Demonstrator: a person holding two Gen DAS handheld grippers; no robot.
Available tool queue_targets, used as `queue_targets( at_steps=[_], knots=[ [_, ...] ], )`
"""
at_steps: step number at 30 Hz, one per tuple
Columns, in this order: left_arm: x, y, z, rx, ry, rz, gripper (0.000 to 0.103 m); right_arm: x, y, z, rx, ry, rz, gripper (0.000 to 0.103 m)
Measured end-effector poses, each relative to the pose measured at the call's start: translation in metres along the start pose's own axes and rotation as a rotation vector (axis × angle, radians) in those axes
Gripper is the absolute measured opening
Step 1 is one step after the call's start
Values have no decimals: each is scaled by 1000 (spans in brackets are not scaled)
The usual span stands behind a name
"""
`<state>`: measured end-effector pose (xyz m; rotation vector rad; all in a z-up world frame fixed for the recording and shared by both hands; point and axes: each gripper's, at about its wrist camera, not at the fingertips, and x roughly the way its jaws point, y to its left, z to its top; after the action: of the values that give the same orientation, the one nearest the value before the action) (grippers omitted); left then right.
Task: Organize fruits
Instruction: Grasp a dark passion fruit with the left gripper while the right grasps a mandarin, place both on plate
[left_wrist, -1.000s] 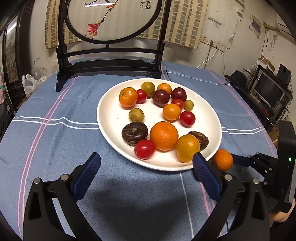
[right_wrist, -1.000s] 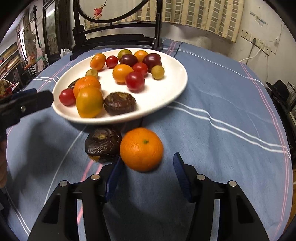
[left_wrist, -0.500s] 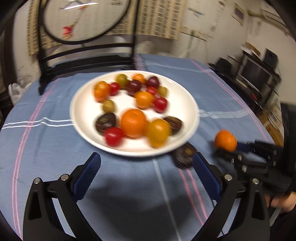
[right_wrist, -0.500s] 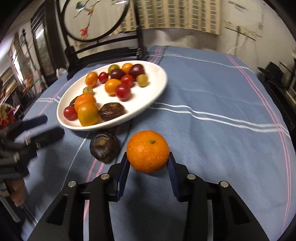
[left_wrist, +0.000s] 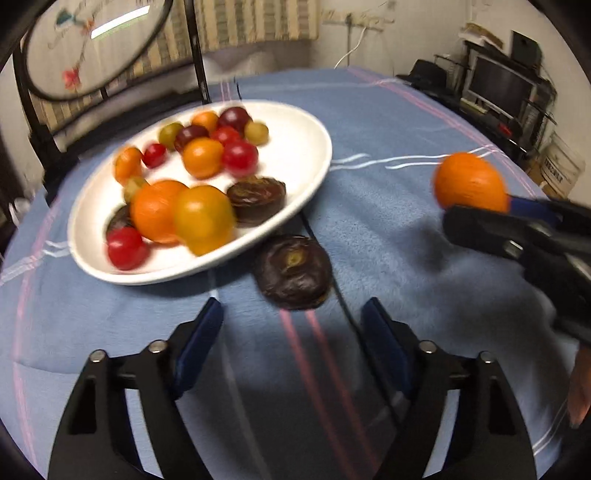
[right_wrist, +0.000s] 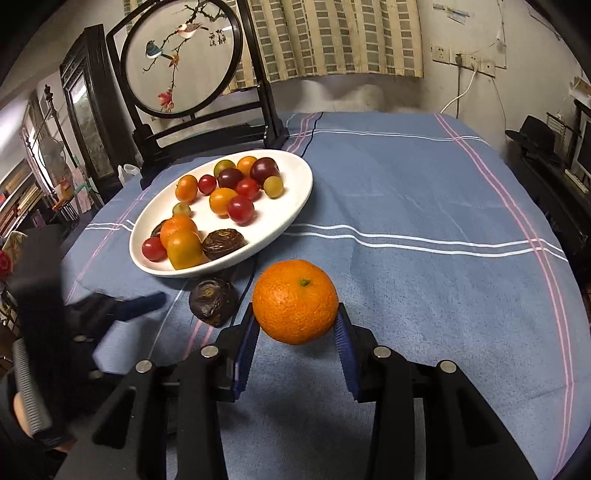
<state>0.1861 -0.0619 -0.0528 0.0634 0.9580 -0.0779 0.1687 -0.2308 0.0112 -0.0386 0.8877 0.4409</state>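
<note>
The right gripper (right_wrist: 295, 332) has its fingers clamped on the orange (right_wrist: 295, 301), which sits high between the blue pads, lifted off the tabletop (right_wrist: 424, 280). The hold looks to be low on a round, pebbled skin, so I judge a tilt or a jolt could squeeze the orange up and out; it would then roll on the cloth.

The left gripper (left_wrist: 291, 332) is closing, its fingers either side of bare cloth, with the dark fruit (left_wrist: 293, 271) just ahead of the tips and not between them. That fruit is squat, wrinkled and glossy, lying beside the rim of the plate (left_wrist: 317, 147). If the fingers close before they reach it, they catch nothing or pinch the soft napped cloth. If they come in skewed, one finger may knock the fruit against the plate or nudge the smooth, shallow dish itself; its round tomatoes and citrus could roll. The skin looks soft, so hard pressure might bruise it.
</note>
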Motion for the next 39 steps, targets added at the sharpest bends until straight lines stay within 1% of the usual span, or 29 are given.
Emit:
queue_targets(
  at_steps=[3,6,8,10,11,12,14,18,20,22,25,28,31,33,36,39],
  knots=[
    [7,3,9,-83,-3,29,74,0,-3,0,19,12,-7,41],
    [10,2,14,-110,-18,51,74,4,-3,-1,27,28,0,42],
    [11,3,17,-116,-23,63,68,6,-2,-2,24,34,1,42],
    [10,5,18,-132,-21,72,55,7,-2,-3,26,35,7,42],
    [8,7,18,-138,-20,65,51,7,-1,-2,28,34,9,42],
    [6,7,17,-131,-16,52,44,6,-1,-2,32,31,14,42],
    [2,9,13,-121,-8,58,44,5,-1,-2,33,24,27,42],
    [-11,21,1,-130,1,21,44,7,0,-3,27,22,11,42],
    [-24,28,-5,-126,-13,8,44,9,-1,-3,28,26,6,42],
    [-37,34,-10,-108,-39,13,44,10,1,-4,22,24,2,42],
    [-57,47,-16,-90,-78,38,44,11,6,-5,28,32,55,42],
    [-70,64,-15,-105,-96,45,44,11,17,-8,-4,19,50,42],
    [-77,81,-9,-134,-113,59,44,11,35,-9,-39,20,63,42],
    [-78,92,3,-151,-118,52,44,7,47,-4,-68,13,73,42],
    [-75,106,24,-174,-134,49,44,4,64,14,-112,11,102,41],
    [-67,121,49,-200,-143,74,44,7,80,38,-164,-26,69,41]
  ],
)
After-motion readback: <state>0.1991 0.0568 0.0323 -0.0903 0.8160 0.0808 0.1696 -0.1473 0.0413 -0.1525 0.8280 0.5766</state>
